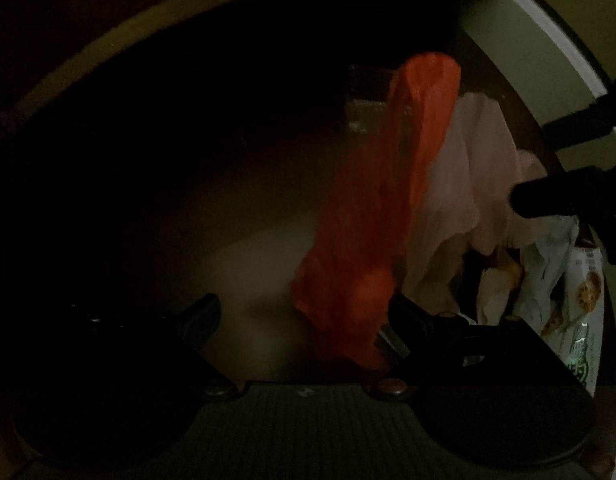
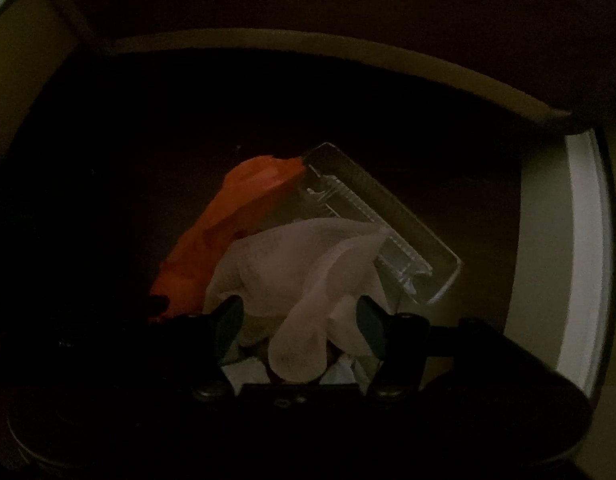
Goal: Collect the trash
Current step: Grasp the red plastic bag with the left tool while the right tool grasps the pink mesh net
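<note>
Both grippers point down into a dark bin (image 2: 347, 52). My left gripper (image 1: 302, 302) is open. An orange plastic wrapper (image 1: 371, 208) hangs loose against its right finger, with no pad pressing on it. The same orange wrapper (image 2: 228, 216) lies beside a clear plastic tray (image 2: 387, 232) on the bin floor. My right gripper (image 2: 299, 304) is shut on a crumpled white tissue (image 2: 300, 256), which fills the gap between its fingers. In the left wrist view the right gripper (image 1: 535, 168) enters from the right, with the white tissue (image 1: 467, 168) at its tips and a cookie packet (image 1: 579, 300) under it.
The bin's pale rim (image 1: 108, 48) curves around both views, and its walls are dark. A light wall and white baseboard (image 2: 583, 240) show outside the bin on the right. The bin floor left of the orange wrapper is dim and bare.
</note>
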Action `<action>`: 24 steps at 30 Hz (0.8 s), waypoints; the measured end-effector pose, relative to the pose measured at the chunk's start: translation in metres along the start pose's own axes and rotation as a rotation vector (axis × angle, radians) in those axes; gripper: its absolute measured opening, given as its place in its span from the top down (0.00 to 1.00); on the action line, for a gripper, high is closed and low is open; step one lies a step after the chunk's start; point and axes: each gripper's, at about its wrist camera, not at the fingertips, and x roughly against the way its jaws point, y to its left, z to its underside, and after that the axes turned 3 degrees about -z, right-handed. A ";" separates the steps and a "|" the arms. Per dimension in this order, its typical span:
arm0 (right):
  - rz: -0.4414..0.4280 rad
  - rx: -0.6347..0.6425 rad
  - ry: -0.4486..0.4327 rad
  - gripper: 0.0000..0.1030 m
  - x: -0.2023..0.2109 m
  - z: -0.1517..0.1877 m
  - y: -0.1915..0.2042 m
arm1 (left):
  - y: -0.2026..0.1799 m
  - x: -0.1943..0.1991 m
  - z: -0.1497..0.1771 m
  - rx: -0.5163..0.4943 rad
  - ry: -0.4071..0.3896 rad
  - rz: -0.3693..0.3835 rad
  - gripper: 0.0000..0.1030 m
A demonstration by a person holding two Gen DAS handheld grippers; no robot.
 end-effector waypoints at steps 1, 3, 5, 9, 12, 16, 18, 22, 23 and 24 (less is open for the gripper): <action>0.005 0.002 0.005 0.42 -0.004 0.000 0.000 | -0.002 -0.003 0.001 -0.013 0.006 0.003 0.11; 0.002 -0.012 0.016 0.42 -0.012 -0.001 -0.001 | -0.007 -0.010 0.002 -0.039 0.011 0.008 0.11; -0.003 -0.024 0.016 0.43 -0.016 -0.002 -0.003 | -0.007 -0.015 0.002 -0.029 0.021 0.032 0.12; -0.004 -0.034 0.024 0.62 -0.022 -0.003 -0.006 | -0.001 -0.022 -0.001 0.015 0.023 0.058 0.15; 0.002 -0.038 0.032 0.68 -0.025 -0.003 -0.009 | 0.000 -0.025 -0.002 0.013 0.022 0.067 0.26; 0.023 -0.027 0.031 0.88 -0.027 -0.002 -0.010 | -0.001 -0.030 -0.004 0.021 0.020 0.093 0.54; 0.022 -0.019 0.031 0.94 -0.027 -0.001 -0.009 | -0.004 -0.032 -0.004 0.012 0.021 0.085 0.66; 0.035 0.042 0.036 0.97 -0.024 0.002 -0.003 | -0.006 -0.031 -0.005 0.002 0.013 0.083 0.69; 0.038 0.058 0.035 0.98 -0.022 0.002 -0.001 | -0.005 -0.029 -0.004 0.003 0.012 0.085 0.69; 0.044 0.070 0.033 0.98 -0.018 0.002 0.000 | -0.004 -0.027 -0.004 0.007 0.010 0.084 0.69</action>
